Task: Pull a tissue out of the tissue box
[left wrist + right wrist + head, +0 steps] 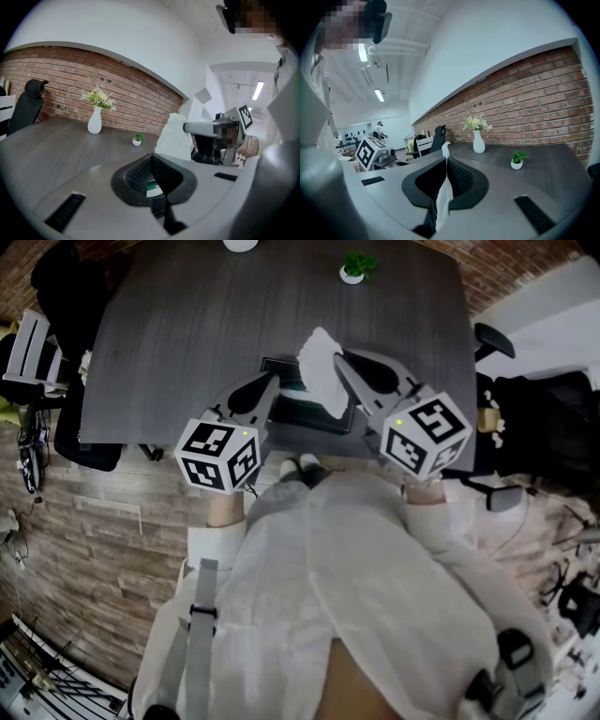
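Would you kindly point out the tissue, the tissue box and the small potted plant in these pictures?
Tissue (322, 367), head view: middle of the raised white sheet.
Tissue box (302, 412), head view: its dark top, near side.
Small potted plant (357, 262), head view: the green leaves.

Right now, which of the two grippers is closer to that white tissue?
Right. The right gripper has its fingers pinched on the tissue; the left gripper sits shut beside it, not touching.
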`<action>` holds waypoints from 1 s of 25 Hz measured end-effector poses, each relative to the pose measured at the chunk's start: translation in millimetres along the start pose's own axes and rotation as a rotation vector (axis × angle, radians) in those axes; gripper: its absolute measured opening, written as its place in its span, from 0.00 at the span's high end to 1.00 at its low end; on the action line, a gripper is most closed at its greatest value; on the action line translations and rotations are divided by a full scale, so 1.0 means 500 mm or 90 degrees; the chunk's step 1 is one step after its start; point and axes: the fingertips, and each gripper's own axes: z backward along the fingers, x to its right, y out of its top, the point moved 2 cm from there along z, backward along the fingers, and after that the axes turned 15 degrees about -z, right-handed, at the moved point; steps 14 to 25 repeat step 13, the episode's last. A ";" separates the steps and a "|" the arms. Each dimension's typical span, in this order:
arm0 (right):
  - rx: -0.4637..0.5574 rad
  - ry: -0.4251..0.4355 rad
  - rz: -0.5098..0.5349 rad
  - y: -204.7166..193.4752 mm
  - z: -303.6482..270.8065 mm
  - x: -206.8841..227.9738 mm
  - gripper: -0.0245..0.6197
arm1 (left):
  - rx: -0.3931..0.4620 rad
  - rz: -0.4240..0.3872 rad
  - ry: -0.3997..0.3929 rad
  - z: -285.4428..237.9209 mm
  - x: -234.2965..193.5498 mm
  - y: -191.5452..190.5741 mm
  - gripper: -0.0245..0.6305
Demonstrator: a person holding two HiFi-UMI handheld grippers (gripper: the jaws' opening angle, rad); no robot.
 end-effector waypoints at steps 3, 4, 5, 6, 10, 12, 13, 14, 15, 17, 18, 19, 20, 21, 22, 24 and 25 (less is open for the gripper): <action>-0.003 0.005 0.001 -0.001 -0.002 -0.001 0.95 | 0.003 0.006 0.000 -0.001 0.000 0.000 0.96; -0.003 0.008 0.001 -0.002 -0.002 -0.003 0.95 | 0.005 0.008 0.000 0.000 0.001 0.000 0.96; -0.004 0.011 0.001 -0.003 0.000 -0.004 0.95 | 0.007 0.010 0.001 0.001 0.002 0.000 0.96; -0.004 0.012 0.002 -0.003 0.001 -0.005 0.95 | 0.008 0.011 0.002 0.002 0.004 0.000 0.96; -0.005 0.014 0.004 -0.005 0.004 -0.003 0.95 | 0.009 0.013 0.006 0.004 0.010 0.000 0.96; -0.006 0.014 0.004 -0.005 0.003 -0.001 0.95 | 0.008 0.016 0.007 0.005 0.009 -0.001 0.96; -0.007 0.013 0.004 -0.005 0.002 -0.001 0.95 | 0.008 0.017 0.007 0.005 0.009 -0.001 0.96; -0.007 0.013 0.004 -0.005 0.002 -0.001 0.95 | 0.008 0.017 0.007 0.005 0.009 -0.001 0.96; -0.007 0.013 0.004 -0.005 0.002 -0.001 0.95 | 0.008 0.017 0.007 0.005 0.009 -0.001 0.96; -0.007 0.013 0.004 -0.005 0.002 -0.001 0.95 | 0.008 0.017 0.007 0.005 0.009 -0.001 0.96; -0.007 0.013 0.004 -0.005 0.002 -0.001 0.95 | 0.008 0.017 0.007 0.005 0.009 -0.001 0.96; -0.007 0.013 0.004 -0.005 0.002 -0.001 0.95 | 0.008 0.017 0.007 0.005 0.009 -0.001 0.96; -0.007 0.013 0.004 -0.005 0.002 -0.001 0.95 | 0.008 0.017 0.007 0.005 0.009 -0.001 0.96; -0.007 0.013 0.004 -0.005 0.002 -0.001 0.95 | 0.008 0.017 0.007 0.005 0.009 -0.001 0.96; -0.007 0.013 0.004 -0.005 0.002 -0.001 0.95 | 0.008 0.017 0.007 0.005 0.009 -0.001 0.96; -0.007 0.013 0.004 -0.005 0.002 -0.001 0.95 | 0.008 0.017 0.007 0.005 0.009 -0.001 0.96; -0.007 0.013 0.004 -0.005 0.002 -0.001 0.95 | 0.008 0.017 0.007 0.005 0.009 -0.001 0.96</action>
